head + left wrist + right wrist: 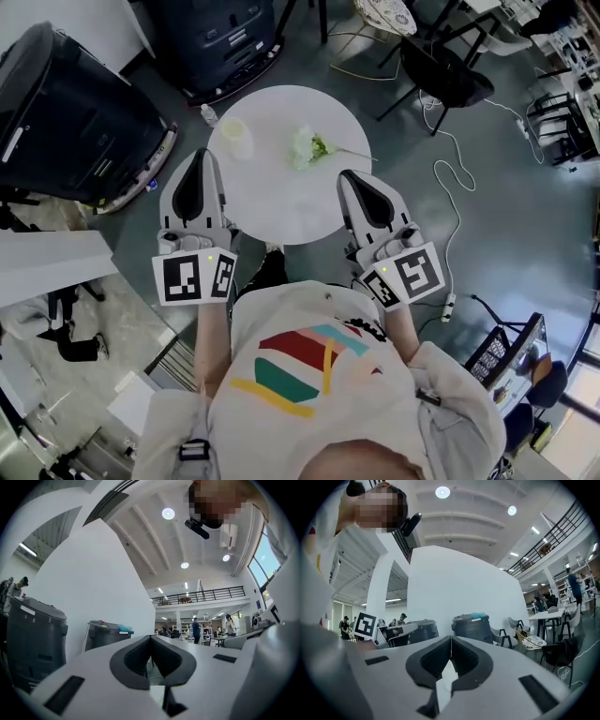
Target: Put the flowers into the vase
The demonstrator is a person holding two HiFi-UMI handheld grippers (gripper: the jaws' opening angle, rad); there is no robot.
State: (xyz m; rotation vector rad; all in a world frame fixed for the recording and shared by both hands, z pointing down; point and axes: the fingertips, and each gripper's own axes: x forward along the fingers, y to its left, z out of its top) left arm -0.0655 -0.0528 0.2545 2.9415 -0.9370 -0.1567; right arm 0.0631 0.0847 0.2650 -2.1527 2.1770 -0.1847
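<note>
**A:** Left gripper (200, 157) at the round table's (281, 211) near-left rim, right gripper (348, 178) at the near-right. What are the claws doing?

**B:** Left gripper's (150, 637) jaws are pressed together, with nothing between them. Right gripper's (451, 638) jaws are pressed together too, and empty.

**A:** And the flowers (308, 147)?

**B:** White blooms lying on the tabletop, the green stem trailing right. They're between the two grippers and beyond their tips.

**A:** The vase (234, 139)?

**B:** It stands upright to the flowers' left, near them but not touching, ahead of the left gripper.
</note>
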